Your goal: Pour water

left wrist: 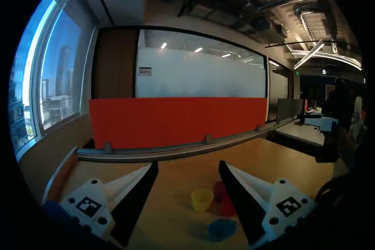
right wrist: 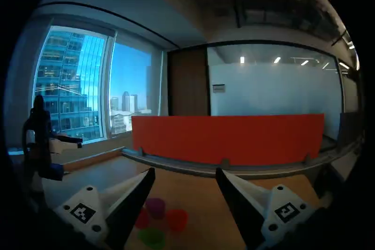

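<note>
Small plastic cups stand on a wooden table (left wrist: 290, 156). In the left gripper view a yellow cup (left wrist: 202, 199) sits between my fingers' line of sight, with two red cups (left wrist: 220, 188) beside it and a blue cup (left wrist: 222, 228) nearer to me. My left gripper (left wrist: 187, 175) is open, held above the table with nothing between its fingers. In the right gripper view I see a purple cup (right wrist: 156, 207), a red cup (right wrist: 177, 219), another red one (right wrist: 143, 218) and a green cup (right wrist: 152, 238). My right gripper (right wrist: 185, 177) is open and holds nothing. The other gripper (right wrist: 44, 149) shows at the far left.
An orange divider panel (left wrist: 178, 121) runs along the table's far edge, with a metal rail (left wrist: 187, 149) below it. Large windows (right wrist: 75, 86) stand at the left. Another desk with equipment (left wrist: 314, 125) lies to the right, near a person in the background (left wrist: 337, 100).
</note>
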Demonstrator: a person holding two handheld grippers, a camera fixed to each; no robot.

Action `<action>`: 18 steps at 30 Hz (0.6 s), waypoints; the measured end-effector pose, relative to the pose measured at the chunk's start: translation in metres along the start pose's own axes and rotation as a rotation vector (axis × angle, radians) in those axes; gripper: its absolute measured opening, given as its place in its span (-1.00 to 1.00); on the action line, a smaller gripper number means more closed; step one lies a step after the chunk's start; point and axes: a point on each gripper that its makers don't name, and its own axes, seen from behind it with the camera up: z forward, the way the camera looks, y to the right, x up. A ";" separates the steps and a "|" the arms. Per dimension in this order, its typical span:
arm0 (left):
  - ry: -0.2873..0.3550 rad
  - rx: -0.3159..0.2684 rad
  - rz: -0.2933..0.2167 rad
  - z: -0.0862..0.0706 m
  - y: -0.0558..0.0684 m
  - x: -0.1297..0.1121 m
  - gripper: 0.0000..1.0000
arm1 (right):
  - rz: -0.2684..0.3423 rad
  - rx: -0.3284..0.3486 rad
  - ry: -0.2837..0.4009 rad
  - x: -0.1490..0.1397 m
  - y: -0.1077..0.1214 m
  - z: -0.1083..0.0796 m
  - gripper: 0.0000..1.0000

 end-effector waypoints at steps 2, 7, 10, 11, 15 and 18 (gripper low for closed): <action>0.009 -0.023 -0.006 0.001 0.005 0.003 0.92 | -0.002 0.033 -0.003 0.000 -0.008 0.001 1.00; 0.025 -0.070 -0.004 0.001 0.013 0.007 0.92 | 0.010 0.092 -0.007 0.000 -0.020 0.005 1.00; 0.028 -0.085 0.000 0.002 0.016 0.009 0.92 | 0.011 0.113 -0.011 0.000 -0.023 0.006 0.99; 0.028 -0.091 0.000 0.002 0.017 0.009 0.92 | 0.008 0.118 -0.013 0.000 -0.024 0.007 1.00; 0.023 -0.114 0.006 0.001 0.021 0.008 0.92 | -0.020 0.143 -0.025 -0.002 -0.029 0.007 1.00; 0.010 -0.132 0.011 0.000 0.023 0.004 0.92 | -0.039 0.166 -0.040 -0.005 -0.034 0.007 0.99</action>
